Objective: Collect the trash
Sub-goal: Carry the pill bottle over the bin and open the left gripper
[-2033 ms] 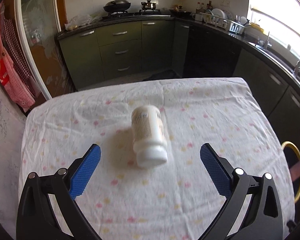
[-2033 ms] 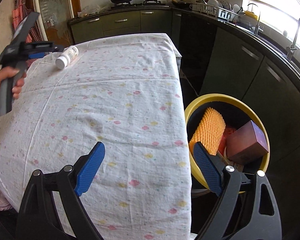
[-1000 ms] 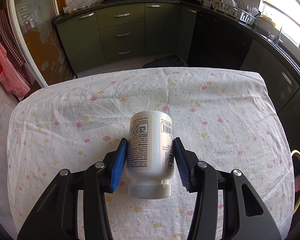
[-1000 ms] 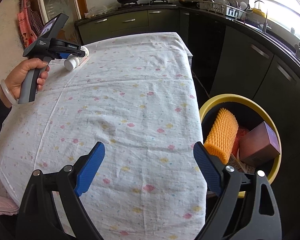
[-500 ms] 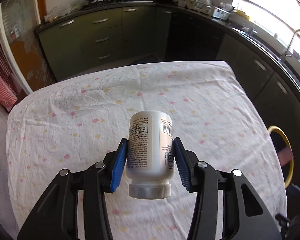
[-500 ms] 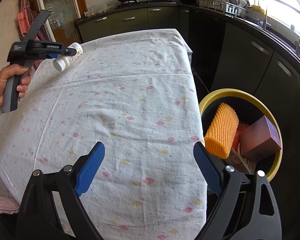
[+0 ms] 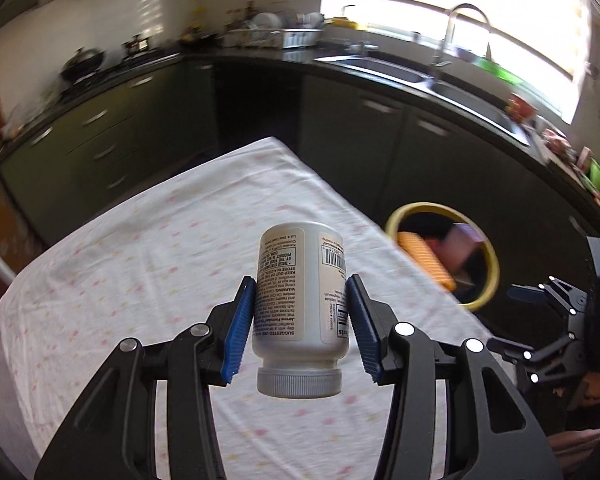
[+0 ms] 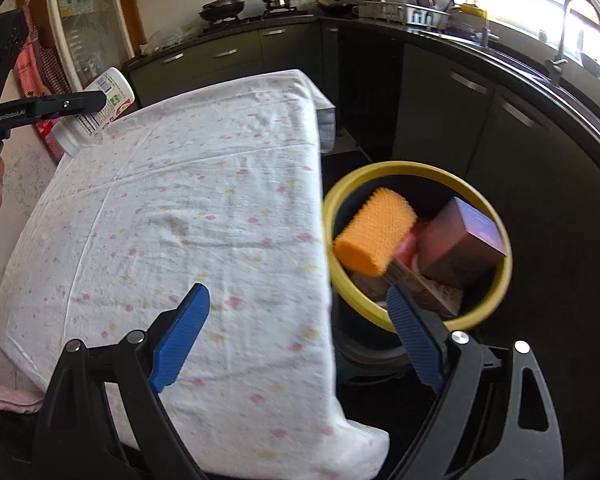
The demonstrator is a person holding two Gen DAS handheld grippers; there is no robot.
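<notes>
My left gripper (image 7: 300,320) is shut on a white pill bottle (image 7: 300,308), cap towards the camera, held in the air above the table. The bottle also shows in the right wrist view (image 8: 100,108), gripped at the far left. A yellow-rimmed trash bin (image 7: 488,248) stands on the floor off the table's right edge; in the right wrist view its rim (image 8: 404,170) surrounds an orange ribbed roll (image 8: 374,236) and a brown box (image 8: 460,244). My right gripper (image 8: 296,340) is open and empty, over the table's near right edge beside the bin.
The table carries a white cloth with small pink and yellow flowers (image 8: 188,220). Dark kitchen cabinets (image 7: 420,148) and a counter with a sink (image 7: 452,80) run behind and to the right. The right gripper's body shows at the right of the left wrist view (image 7: 560,320).
My left gripper closed on the bottle, lifted it off the cloth and swung right, so the bin has come into its view. My right gripper stayed open and shifted slightly by the bin.
</notes>
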